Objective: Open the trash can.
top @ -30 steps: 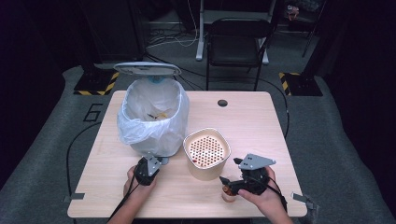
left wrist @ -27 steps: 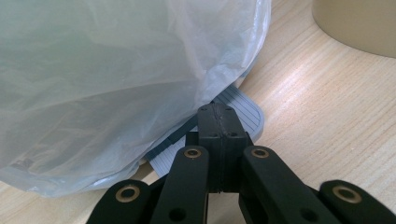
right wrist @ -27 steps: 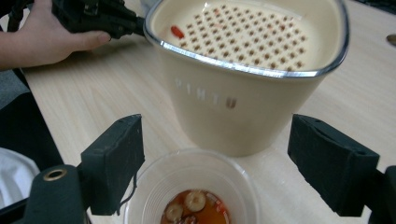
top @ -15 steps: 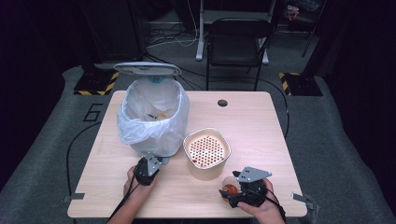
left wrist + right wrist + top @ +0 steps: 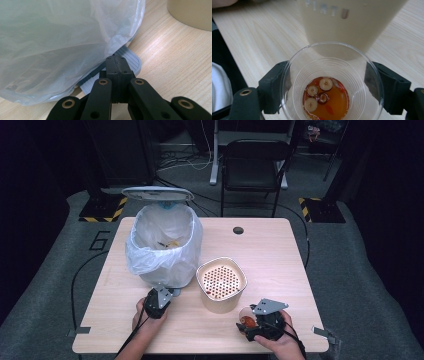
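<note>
Holding amber liquid and sliced rounds, clear cup (image 5: pixel 332 85) sits in right tool (image 5: pixel 329 90).

Pale wooden table (image 5: pixel 280 255) brightly lit from above; surrounding room left near-black. High view soft, low in detail. Translucent white plastic bag (image 5: pixel 62 37) rendered hazy, beige perforated container (image 5: pixel 352 22) blurred at close range.
</note>
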Demonstrator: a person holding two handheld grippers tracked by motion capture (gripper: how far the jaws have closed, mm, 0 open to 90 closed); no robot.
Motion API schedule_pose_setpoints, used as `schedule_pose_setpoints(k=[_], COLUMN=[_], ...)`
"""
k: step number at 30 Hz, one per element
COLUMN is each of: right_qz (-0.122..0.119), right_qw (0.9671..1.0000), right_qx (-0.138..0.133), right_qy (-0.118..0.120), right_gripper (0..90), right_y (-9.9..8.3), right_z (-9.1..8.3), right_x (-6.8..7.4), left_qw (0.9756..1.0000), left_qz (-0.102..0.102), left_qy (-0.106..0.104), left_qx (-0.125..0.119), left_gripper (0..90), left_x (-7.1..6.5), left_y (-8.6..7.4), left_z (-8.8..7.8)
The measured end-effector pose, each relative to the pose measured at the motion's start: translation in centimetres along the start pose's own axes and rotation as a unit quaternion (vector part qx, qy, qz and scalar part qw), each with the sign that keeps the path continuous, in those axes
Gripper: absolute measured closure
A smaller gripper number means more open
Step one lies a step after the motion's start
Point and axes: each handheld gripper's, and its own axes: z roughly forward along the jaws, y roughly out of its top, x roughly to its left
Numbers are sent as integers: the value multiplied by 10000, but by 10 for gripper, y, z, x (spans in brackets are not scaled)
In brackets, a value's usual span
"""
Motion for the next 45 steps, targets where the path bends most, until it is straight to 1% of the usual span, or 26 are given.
schedule_pose_setpoints(k=[1, 4, 5, 6, 8, 9, 10, 12, 13, 14, 15, 16, 17, 18, 19, 20, 21, 24, 27, 28, 31, 34, 39, 40, 42, 45], right_qz=[0, 103, 103, 177, 234, 234, 343, 515, 513, 573, 573, 722, 722, 788, 788, 876, 876, 976, 1061, 1013, 1083, 1005, 884, 838, 774, 686], right_qw=[10000, 9998, 9998, 9994, 9988, 9988, 9977, 9961, 9957, 9949, 9949, 9932, 9932, 9918, 9918, 9903, 9903, 9896, 9890, 9899, 9892, 9891, 9895, 9889, 9893, 9910], right_qx=[0, 28, 28, 75, 81, 81, 57, 59, 57, 51, 51, 37, 37, 35, 35, 15, 15, -6, -17, -6, 24, -72, -215, -293, -362, -450], right_qy=[0, -177, -177, -291, -431, -431, -575, -710, -763, -828, -828, -912, -912, -1010, -1010, -1079, -1079, -1057, -1028, -989, -986, -1074, -1120, -1195, -1186, -1061], right_gripper=[209, 211, 211, 211, 211, 211, 211, 212, 211, 211, 211, 211, 211, 211, 211, 208, 208, 199, 193, 190, 152, 145, 151, 157, 193, 319], right_y=[0, 0, 0, 0, 0, 0, -1, -3, -4, -5, -5, -8, -8, -9, -9, -10, -10, -12, -12, -12, -11, -5, 6, 14, 23, 38], right_z=[0, -2, -2, -3, -5, -5, -7, -9, -10, -11, -11, -13, -13, -15, -15, -15, -15, -17, -16, -17, -17, -21, -29, -34, -36, -35], right_x=[0, -14, -14, -23, -33, -33, -44, -53, -59, -63, -63, -70, -70, -77, -77, -83, -83, -91, -92, -93, -93, -92, -90, -87, -85, -80], left_qw=[10000, 10000, 10000, 10000, 10000, 10000, 10000, 10000, 10000, 10000, 10000, 10000, 10000, 10000, 10000, 10000, 10000, 10000, 10000, 10000, 10000, 10000, 10000, 10000, 10000, 10000], left_qz=[0, -7, -7, -32, -26, -26, -26, -25, -24, -9, -9, -7, -7, -4, -4, -4, -4, -13, -16, -17, -37, -46, -40, -38, -37, -15], left_qy=[0, -2, -2, 26, -2, -2, -11, -11, -9, -6, -6, -14, -14, -8, -8, -12, -12, 16, 9, 9, -18, -17, -7, -9, -9, -24], left_qx=[0, -4, -4, -38, -16, -16, -13, -12, -11, -5, -5, 1, 1, 1, 1, 5, 5, -19, -19, -20, -15, -17, -16, -18, -15, 2], left_gripper=[900, 900, 900, 900, 900, 900, 900, 900, 900, 900, 900, 900, 900, 900, 900, 900, 900, 900, 900, 900, 900, 900, 900, 900, 900, 900], left_x=[0, 0, 0, 0, 0, 0, 0, 0, 0, 0, 0, 0, 0, 0, 0, 0, 0, 0, 0, 0, 0, 0, 0, 0, 0, 1], left_y=[0, 0, 0, 0, 0, 0, 0, 0, 0, 0, 0, 0, 0, 0, 0, 0, 0, 0, 0, 0, 0, 0, 0, 0, 0, 0], left_z=[0, 0, 0, 1, 0, 0, 0, 0, 0, 0, 0, 0, 0, 0, 0, 0, 0, 0, 0, 0, 0, 0, 0, 0, 0, 0])
